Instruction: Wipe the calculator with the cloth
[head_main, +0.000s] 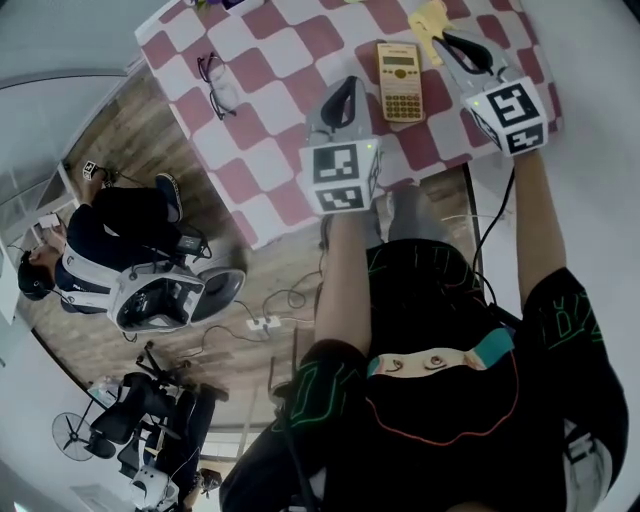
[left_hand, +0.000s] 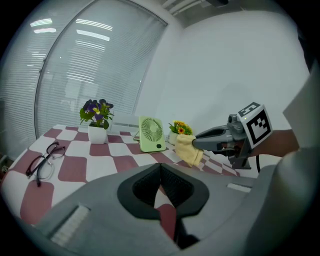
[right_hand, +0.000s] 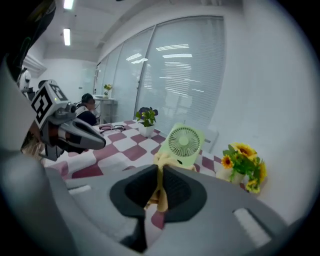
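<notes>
The left gripper (left_hand: 160, 183) has its claw shut tight with nothing in it. The right gripper (right_hand: 160, 186) pinches the yellow cloth (right_hand: 163, 161) in its claw. The calculator (head_main: 400, 80) lies flat on the checked table (head_main: 270, 60) between them, at 3 o'clock from the left claw, and a little green fan (right_hand: 184, 144) stands farther off at 12 o'clock.
</notes>
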